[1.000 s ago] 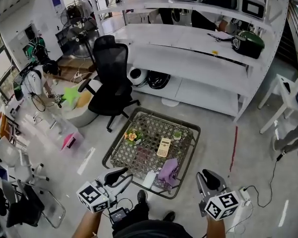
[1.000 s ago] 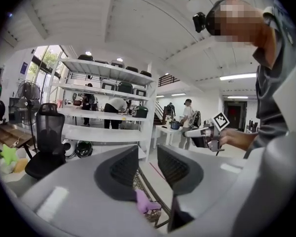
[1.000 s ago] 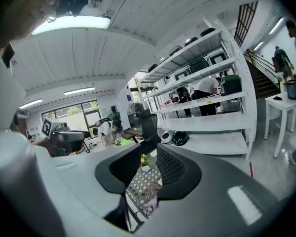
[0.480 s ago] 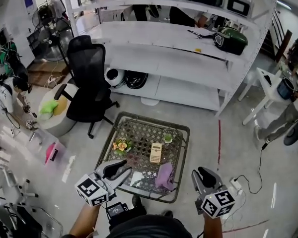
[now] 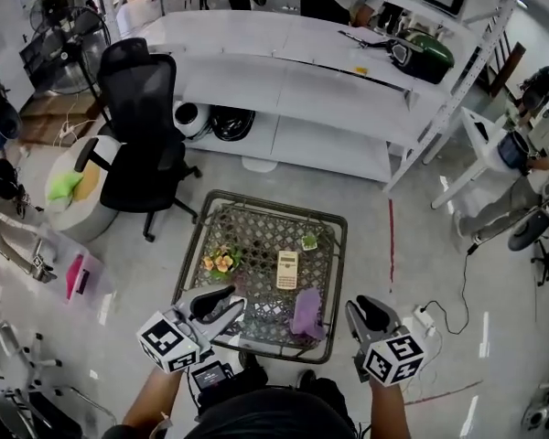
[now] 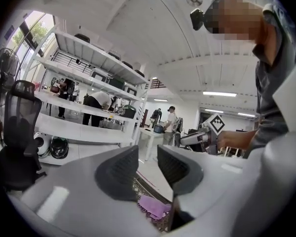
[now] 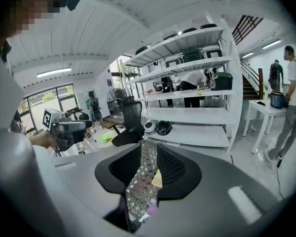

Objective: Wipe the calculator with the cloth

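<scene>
The cream calculator (image 5: 286, 270) lies flat in the middle of the low wire-mesh table (image 5: 194, 245). The purple cloth (image 5: 306, 314) lies crumpled just in front of it, near the table's front edge. My left gripper (image 5: 224, 305) hovers over the front left corner, jaws a narrow gap apart with nothing between them. In the left gripper view the cloth (image 6: 155, 206) shows below the left gripper (image 6: 148, 167). My right gripper (image 5: 359, 307) hangs off the front right corner, right of the cloth. Its jaws stand slightly apart and empty in the right gripper view (image 7: 149, 167), where the calculator (image 7: 157, 179) shows through the gap.
A small bunch of flowers (image 5: 220, 262) and a little potted plant (image 5: 309, 241) also sit on the table. A black office chair (image 5: 142, 144) stands at the back left, long white shelves (image 5: 329, 90) behind. A power strip with cable (image 5: 421, 318) lies on the floor at right.
Both grippers have moved forward toward the table, and the table now lies closer in the head view. The left gripper now reaches over the table's front left corner. Jaw gaps look the same.
</scene>
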Motion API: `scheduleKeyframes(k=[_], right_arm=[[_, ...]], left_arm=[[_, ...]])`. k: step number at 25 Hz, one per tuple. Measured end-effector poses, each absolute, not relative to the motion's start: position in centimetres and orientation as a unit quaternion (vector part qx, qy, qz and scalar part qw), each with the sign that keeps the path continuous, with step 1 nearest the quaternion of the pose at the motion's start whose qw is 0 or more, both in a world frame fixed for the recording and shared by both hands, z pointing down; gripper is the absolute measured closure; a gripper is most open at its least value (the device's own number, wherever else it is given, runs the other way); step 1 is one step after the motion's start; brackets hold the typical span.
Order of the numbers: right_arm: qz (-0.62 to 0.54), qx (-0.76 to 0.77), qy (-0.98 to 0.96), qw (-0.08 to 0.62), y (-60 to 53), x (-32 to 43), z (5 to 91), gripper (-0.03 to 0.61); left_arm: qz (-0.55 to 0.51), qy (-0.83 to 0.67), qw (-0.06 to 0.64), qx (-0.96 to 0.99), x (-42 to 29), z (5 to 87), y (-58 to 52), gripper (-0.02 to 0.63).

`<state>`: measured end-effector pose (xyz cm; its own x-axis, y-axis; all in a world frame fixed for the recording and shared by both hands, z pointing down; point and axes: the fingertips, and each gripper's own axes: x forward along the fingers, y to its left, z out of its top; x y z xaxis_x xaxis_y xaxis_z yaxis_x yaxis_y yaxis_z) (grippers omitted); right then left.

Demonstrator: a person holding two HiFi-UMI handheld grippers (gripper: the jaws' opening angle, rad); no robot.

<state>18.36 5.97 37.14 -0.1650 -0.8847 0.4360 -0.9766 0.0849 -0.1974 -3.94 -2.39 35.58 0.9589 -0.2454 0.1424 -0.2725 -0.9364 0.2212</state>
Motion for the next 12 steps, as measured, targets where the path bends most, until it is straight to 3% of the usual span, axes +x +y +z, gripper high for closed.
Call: scheduleKeyframes(k=[12], right_arm=[[0.33,0.588,-0.716,0.183,3.1,15.8,50.3,0.474]], left_arm=[[0.068,-0.135,0.141,0.979,-6.3,38.8,-3.5,0.489]])
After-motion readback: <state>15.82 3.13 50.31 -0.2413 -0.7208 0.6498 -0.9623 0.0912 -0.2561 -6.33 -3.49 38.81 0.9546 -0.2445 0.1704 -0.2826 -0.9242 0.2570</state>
